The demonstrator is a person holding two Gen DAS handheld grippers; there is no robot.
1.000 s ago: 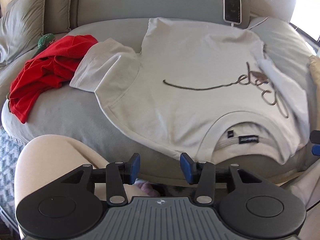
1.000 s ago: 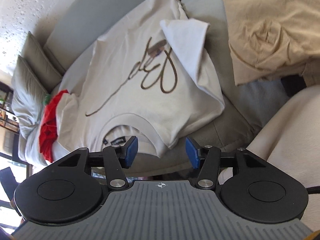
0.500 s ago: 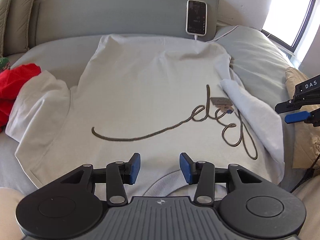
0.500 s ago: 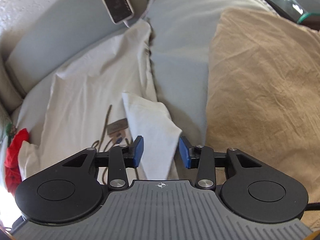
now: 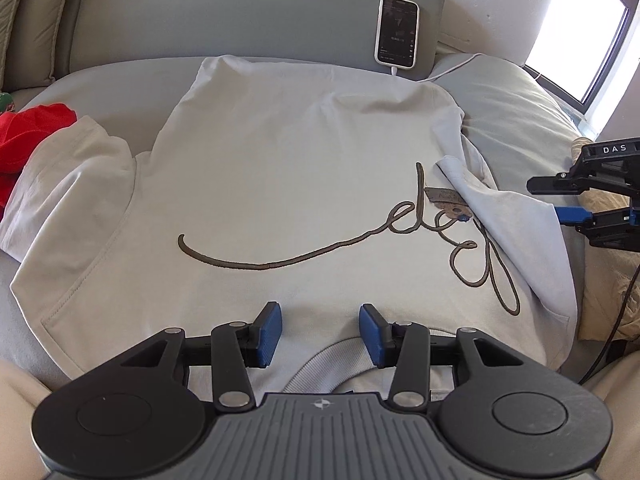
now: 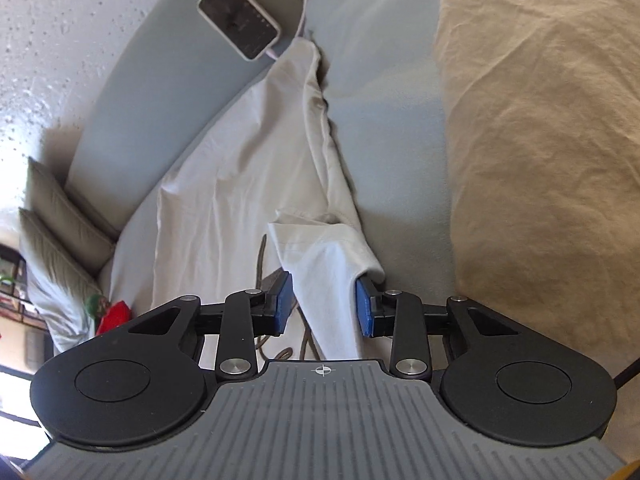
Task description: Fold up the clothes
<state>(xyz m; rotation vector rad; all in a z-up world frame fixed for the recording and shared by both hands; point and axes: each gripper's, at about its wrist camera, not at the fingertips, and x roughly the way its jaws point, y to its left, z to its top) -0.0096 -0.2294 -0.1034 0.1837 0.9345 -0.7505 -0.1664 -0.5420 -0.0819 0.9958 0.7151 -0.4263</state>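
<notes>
A cream T-shirt (image 5: pixel 280 184) with brown script lies flat on the grey couch seat, collar toward me. Its right sleeve (image 5: pixel 516 216) is folded inward over the script. Its left sleeve (image 5: pixel 76 176) lies spread out. My left gripper (image 5: pixel 320 332) is open and empty above the chest, just past the collar. My right gripper (image 6: pixel 324 308) is open with its jaws on either side of the folded right sleeve (image 6: pixel 324 260), not closed on it. It also shows at the right edge of the left wrist view (image 5: pixel 580 208).
A phone (image 5: pixel 397 32) on a charging cable leans on the grey backrest. A red garment (image 5: pixel 28 132) lies at the left. A tan cloth pile (image 6: pixel 540 140) fills the right side. Pillows (image 6: pixel 60 216) stand at the far left corner.
Both grippers have moved forward over the shirt. My right gripper came down to the folded right sleeve, which now sits between its open jaws. The shirt has not moved.
</notes>
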